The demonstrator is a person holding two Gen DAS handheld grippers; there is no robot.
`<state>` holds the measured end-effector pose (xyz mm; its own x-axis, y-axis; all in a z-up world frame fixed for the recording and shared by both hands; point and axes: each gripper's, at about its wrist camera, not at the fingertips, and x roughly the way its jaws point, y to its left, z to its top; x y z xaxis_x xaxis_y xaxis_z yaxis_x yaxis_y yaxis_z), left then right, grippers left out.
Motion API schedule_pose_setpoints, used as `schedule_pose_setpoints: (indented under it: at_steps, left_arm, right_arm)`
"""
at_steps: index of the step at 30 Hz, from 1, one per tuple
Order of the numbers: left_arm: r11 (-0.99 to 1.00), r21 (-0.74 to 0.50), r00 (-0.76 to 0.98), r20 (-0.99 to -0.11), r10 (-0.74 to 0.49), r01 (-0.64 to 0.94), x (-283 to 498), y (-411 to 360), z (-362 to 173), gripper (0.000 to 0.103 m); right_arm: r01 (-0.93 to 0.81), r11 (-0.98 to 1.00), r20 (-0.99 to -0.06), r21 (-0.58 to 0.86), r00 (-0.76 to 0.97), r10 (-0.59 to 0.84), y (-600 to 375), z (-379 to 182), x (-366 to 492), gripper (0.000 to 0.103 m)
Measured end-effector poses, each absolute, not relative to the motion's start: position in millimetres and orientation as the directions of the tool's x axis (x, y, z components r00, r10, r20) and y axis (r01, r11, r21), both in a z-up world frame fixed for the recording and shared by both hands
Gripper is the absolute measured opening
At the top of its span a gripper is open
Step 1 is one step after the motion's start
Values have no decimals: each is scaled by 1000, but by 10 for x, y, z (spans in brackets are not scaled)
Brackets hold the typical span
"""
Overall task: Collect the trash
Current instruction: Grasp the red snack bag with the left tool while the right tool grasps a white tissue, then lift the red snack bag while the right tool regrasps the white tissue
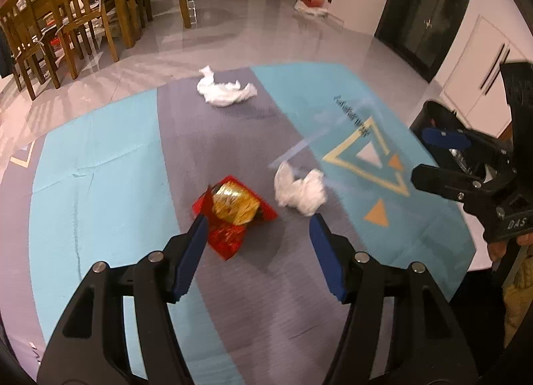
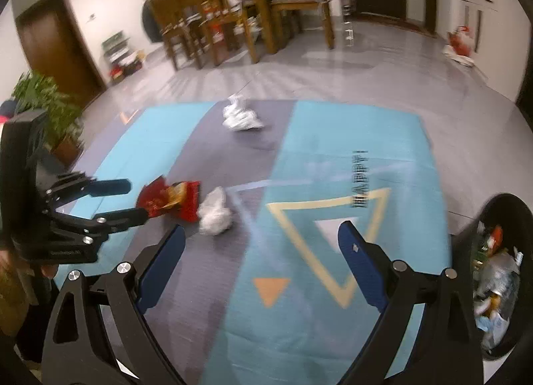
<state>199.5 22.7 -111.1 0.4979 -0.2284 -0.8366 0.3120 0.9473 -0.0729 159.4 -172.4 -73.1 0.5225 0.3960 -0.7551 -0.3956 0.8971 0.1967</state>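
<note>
The red and gold wrapper point(image 1: 233, 210) lies flat on the rug point(image 1: 100, 168), maybe pointing away. The left gripper point(image 1: 258, 228) hangs over it, jaws apart, holding nothing. The right gripper point(image 2: 261, 238) is wide and empty.

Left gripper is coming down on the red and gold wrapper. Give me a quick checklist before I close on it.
1. Left gripper open wide enough for the red and gold wrapper: ok.
2. Wrapper centred between the fingers: not ok, it lies against the left finger.
3. Near crumpled tissue clear of the grasp: ok, beside the wrapper, beyond the right finger.
4. Right gripper empty and out of the way: ok, open over the mat.
5. Black bin in reach for the drop: ok, at the right of the mat.
6. Fingers touching the mat: cannot tell.
</note>
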Motion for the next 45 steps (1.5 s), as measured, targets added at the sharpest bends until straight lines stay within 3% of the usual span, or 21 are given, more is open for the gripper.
schedule_pose_setpoints:
  at_steps: [11,19,25,29,32,37,41,43,45]
  left_arm:
    - [950,-11,437,-886,-153,312,2256,224,-1449,65]
    - [960,-27,411,-900,-145,280,2317,311,-1576,58]
    - [961,-45,397,-904,-156,274,2351,316,-1651,46]
    - [970,-67,412,-897,-162,236,2384,369,-1641,37]
    - [975,-122,435,-880,-193,184,2425,472,-1570,36]
    - [970,-211,435,-867,-242,119,2500,662,-1506,36]
    - [968,-234,437,-865,-248,86,2592,758,-1506,36]
    - [967,-247,435,-865,-251,67,2672,811,-1513,36]
    - [965,-258,431,-866,-254,50,2751,863,-1529,36]
  right_arm:
    - [-458,864,-818,207,403,410,-1095,-1080,1709,90]
    - [-432,868,-843,246,347,412,-996,-1260,1854,76]
    - [-440,867,-857,234,327,397,-932,-1323,1867,58]
    - [-455,870,-864,188,345,367,-857,-1358,1858,30]
    - [-455,875,-840,162,402,364,-824,-1317,1892,26]
    - [-448,879,-748,163,525,406,-787,-1130,2088,26]
    - [-459,882,-742,103,556,375,-637,-1108,2339,28]
    - [-460,883,-745,97,554,371,-579,-1117,2484,35]
    - [-462,882,-759,93,541,363,-517,-1139,2608,50]
